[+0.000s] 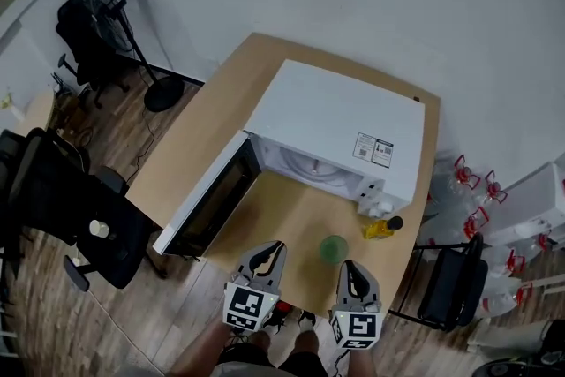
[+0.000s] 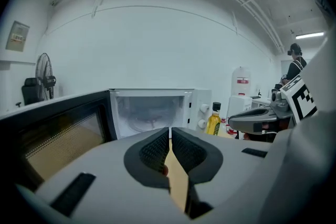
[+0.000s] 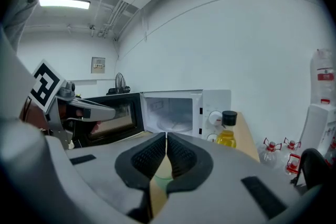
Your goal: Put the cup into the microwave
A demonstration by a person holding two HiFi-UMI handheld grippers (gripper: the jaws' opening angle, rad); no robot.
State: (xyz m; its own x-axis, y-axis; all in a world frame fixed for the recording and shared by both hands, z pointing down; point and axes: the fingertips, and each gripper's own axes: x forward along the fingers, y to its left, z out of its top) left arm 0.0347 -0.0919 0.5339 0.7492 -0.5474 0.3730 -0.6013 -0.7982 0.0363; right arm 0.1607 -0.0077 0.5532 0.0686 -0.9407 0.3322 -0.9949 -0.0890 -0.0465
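Just ahead of our right gripper (image 1: 355, 275) stands the cup (image 1: 333, 248), ungrasped; that gripper and our left gripper (image 1: 270, 256) are closed, empty. Next, we judge: part the jaws, grasp, carry to the open microwave (image 1: 344, 115) beyond.

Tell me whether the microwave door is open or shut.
Open: the door swings out leftward from the microwave, baring its cavity.

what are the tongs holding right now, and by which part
Nothing: left tongs and right tongs are both shut and empty; the green cup stands untouched on the table.
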